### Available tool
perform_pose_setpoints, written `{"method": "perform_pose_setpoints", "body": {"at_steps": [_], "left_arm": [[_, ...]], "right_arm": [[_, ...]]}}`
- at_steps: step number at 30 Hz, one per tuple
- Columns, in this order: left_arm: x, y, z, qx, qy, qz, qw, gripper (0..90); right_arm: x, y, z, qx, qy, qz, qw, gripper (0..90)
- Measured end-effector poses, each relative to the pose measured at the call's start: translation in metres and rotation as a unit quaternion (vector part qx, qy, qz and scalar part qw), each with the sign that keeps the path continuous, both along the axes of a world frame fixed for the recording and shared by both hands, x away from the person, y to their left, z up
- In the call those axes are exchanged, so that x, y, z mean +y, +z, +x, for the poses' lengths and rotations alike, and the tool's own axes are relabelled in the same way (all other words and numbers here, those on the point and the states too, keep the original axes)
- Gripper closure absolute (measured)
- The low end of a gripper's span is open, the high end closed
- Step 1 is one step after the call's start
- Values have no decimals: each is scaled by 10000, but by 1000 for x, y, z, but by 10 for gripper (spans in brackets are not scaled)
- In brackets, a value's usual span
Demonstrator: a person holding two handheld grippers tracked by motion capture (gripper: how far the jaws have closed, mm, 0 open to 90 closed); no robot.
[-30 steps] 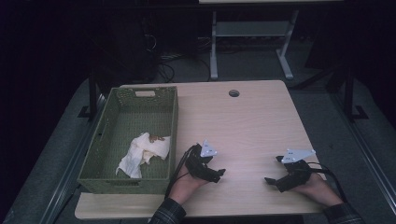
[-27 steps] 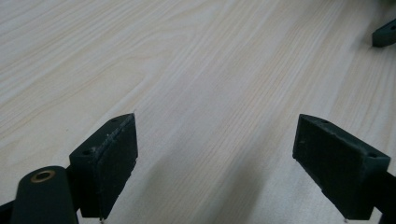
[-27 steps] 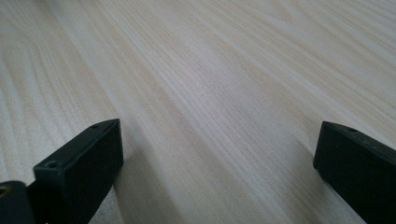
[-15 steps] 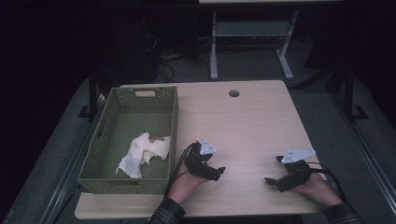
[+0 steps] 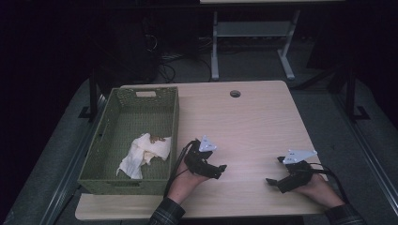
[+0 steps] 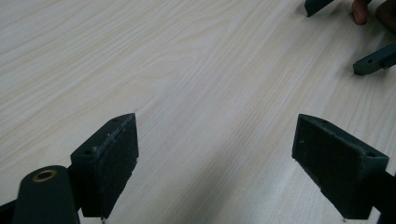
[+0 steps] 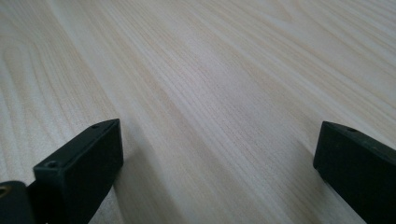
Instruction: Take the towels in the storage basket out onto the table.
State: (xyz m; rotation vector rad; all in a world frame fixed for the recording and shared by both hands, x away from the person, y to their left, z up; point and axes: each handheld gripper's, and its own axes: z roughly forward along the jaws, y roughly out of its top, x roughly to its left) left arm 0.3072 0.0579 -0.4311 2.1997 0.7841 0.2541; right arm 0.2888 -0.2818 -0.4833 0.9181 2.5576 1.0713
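Left black two-jaw gripper rests low on the pale wood-grain table, near the front edge at about 6 o'clock from the table's centre; its jaws stand wide apart with bare wood between them, nothing gripped; right black two-jaw gripper lies at about 4 o'clock, well apart from the left one, jaws likewise spread and empty, pointing toward 9 o'clock; each carries a grey three-cornered plate on top; olive-green woven plastic basket occupies the table's 9 o'clock side, just beside the left gripper's hand; crumpled white cloth lies inside the basket at its near end, close to the right wall; neither gripper touches basket or cloth.
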Motion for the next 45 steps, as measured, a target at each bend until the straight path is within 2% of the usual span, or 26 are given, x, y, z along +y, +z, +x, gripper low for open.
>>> {"method": "perform_pose_setpoints", "body": {"at_steps": [17, 27, 32, 40, 45], "left_arm": [[-1, 21, 5, 60, -184, -197, 9996, 139], [0, 45, 13, -126, -213, -283, 9993, 139], [2, 52, 16, -168, -252, -203, 9993, 139], [9, 63, 21, -251, -216, -276, 9991, 139], [12, 68, 24, -299, -216, -249, 9990, 139]], "right_arm": [[0, 0, 0, 1, 0, 1, 10000, 12], [0, 0, 0, 2, 3, 4, 10000, 12], [0, 0, 0, 1, 6, 4, 10000, 12], [0, 0, 0, -1, 7, 3, 10000, 12], [0, 0, 0, 1, 5, 5, 10000, 12]]}}
